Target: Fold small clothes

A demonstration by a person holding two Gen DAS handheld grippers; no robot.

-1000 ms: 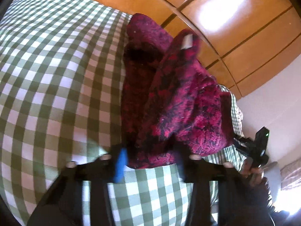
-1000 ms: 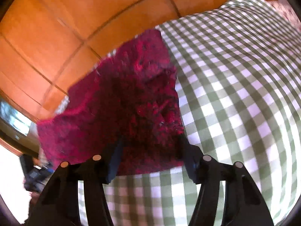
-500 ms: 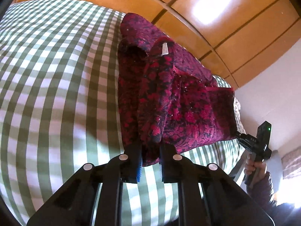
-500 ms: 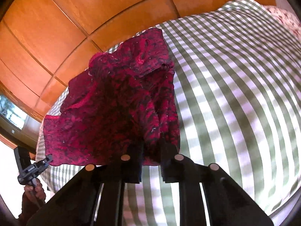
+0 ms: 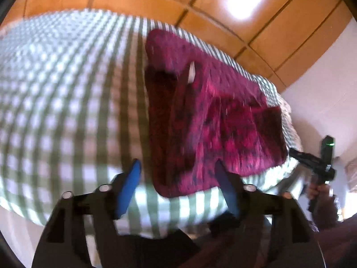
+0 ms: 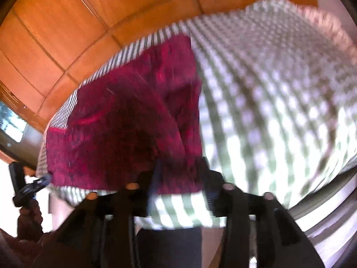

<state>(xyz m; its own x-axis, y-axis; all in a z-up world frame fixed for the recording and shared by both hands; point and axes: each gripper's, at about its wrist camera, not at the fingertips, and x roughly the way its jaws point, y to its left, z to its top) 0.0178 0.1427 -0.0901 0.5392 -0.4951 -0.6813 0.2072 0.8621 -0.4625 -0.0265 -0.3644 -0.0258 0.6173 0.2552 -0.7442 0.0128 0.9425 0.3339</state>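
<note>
Orange wood panelling (image 5: 138, 2) backs a bed covered in a green-and-white checked bedspread (image 5: 67, 93), and on that bedspread, toward its far edge beside the panelling, lies the crimson patterned garment (image 5: 214, 120). Both views are smeared by motion blur.

Half a second ago each hand-held gripper was pinched shut on the near hem of the cloth. Now the left hand-held gripper (image 5: 178, 187) has its blue-padded fingers (image 5: 129, 185) spread wide, the near edge of the garment lying between and just beyond them, with nothing clamped. The right hand-held gripper (image 6: 180, 178) also appears spread, its fingers standing either side of the near hem of the garment (image 6: 125, 129); blur hides whether a pad touches the cloth, but it does not look gripped. From the left view the right tool shows at the far right, held in a hand (image 5: 319, 189) well clear of the cloth.

So the garment has been let go and lies doubled on the bed, a pale label (image 5: 191, 73) showing near its far part and a thick ridge of fabric running along its left side in that view. I judge that one fold has just been laid down and released. The pile looks lumpy rather than flat, so smoothing or a second fold probably remains before the piece counts as folded. Loose knit like this tends to spring back, and the raised ridge may slump open if left alone.
</note>
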